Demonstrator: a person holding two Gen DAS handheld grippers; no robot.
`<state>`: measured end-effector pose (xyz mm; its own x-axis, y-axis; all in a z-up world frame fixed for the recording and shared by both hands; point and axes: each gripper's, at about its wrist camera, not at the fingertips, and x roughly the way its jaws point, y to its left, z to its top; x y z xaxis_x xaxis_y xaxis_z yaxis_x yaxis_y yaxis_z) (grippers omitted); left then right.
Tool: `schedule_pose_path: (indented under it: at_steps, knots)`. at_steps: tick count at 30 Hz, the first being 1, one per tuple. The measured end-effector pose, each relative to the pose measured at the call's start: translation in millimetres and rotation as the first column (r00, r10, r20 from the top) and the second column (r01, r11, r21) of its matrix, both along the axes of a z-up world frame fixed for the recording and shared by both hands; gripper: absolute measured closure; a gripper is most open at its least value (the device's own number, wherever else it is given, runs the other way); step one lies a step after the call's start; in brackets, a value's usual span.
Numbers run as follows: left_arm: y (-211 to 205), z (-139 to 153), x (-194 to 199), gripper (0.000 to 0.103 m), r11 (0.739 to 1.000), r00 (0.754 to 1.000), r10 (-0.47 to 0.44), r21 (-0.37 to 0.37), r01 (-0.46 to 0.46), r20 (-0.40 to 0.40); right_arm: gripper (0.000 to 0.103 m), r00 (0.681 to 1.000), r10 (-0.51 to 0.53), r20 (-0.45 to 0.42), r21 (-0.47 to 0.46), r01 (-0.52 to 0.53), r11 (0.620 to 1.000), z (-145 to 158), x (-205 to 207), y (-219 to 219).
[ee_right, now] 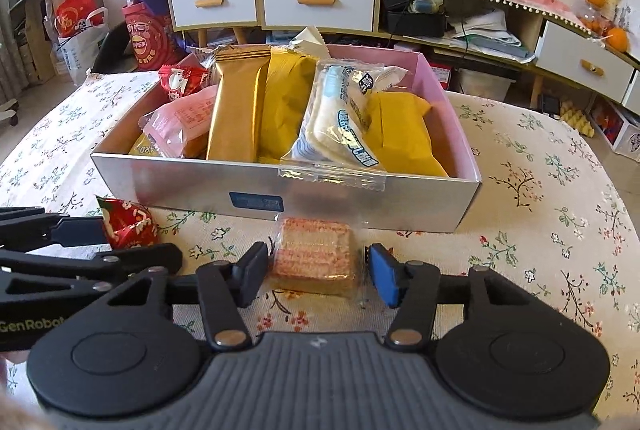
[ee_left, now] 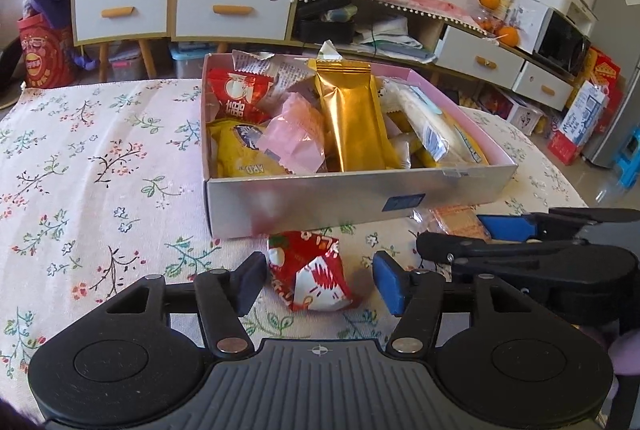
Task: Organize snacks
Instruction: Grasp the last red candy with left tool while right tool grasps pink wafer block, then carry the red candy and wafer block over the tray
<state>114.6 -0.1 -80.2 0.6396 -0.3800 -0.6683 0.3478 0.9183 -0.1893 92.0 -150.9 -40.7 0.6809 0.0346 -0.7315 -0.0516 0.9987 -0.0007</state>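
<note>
While both grippers are hovering low over the floral tablecloth [ee_left: 100, 158], the left gripper [ee_left: 320, 280] is straddling a red snack packet [ee_left: 310, 272] with its jaws parted, pads clear of the wrapper. The right gripper [ee_right: 318, 276] is bracketing a clear-wrapped wafer pack [ee_right: 314, 256], jaws parted, contact uncertain. Both snacks are lying just before the filled snack box [ee_right: 360, 198]

Open box [ee_left: 352, 202] packed with snacks; red packet [ee_left: 310, 272] and wafer pack [ee_right: 314, 256] on cloth just before it.
</note>
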Motion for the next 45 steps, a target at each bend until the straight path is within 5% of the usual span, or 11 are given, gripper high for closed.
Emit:
schedule_pose_path:
  at_steps: [5, 7, 9, 30, 45]
  knots:
    - [-3.2, 1.4, 2.6, 0.051, 1.000, 1.000, 0.030, 0.006, -0.030, -0.009, 0.060, 1.000, -0.004, -0.008, 0.018, 0.005, 1.000, 1.7, -0.1, -1.3]
    - [-4.2, 2.3, 2.4, 0.066, 0.999, 0.999, 0.038, 0.022, -0.038, -0.009, 0.061, 1.000, -0.004, -0.016, 0.024, 0.004, 1.000, 2.5, -1.0, -2.4]
    - [-2.6, 3.2, 2.5, 0.069, 0.999, 0.999, 0.043, 0.025, -0.042, -0.018, 0.062, 1.000, -0.004, -0.027, 0.036, 0.005, 0.999, 3.7, -1.6, -3.7]
    - [10.1, 24.7, -11.2, 0.071, 0.999, 0.996, -0.038, -0.008, 0.038, -0.081, 0.063, 0.995, -0.042, -0.092, 0.098, 0.051, 0.994, 32.9, -15.2, -15.3]
    - [12.2, 63.7, -10.3, 0.071, 0.994, 0.999, -0.035, -0.100, 0.034, -0.013, 0.063, 0.997, -0.073, -0.016, 0.182, 0.074, 0.980, 69.9, -18.7, -28.9]
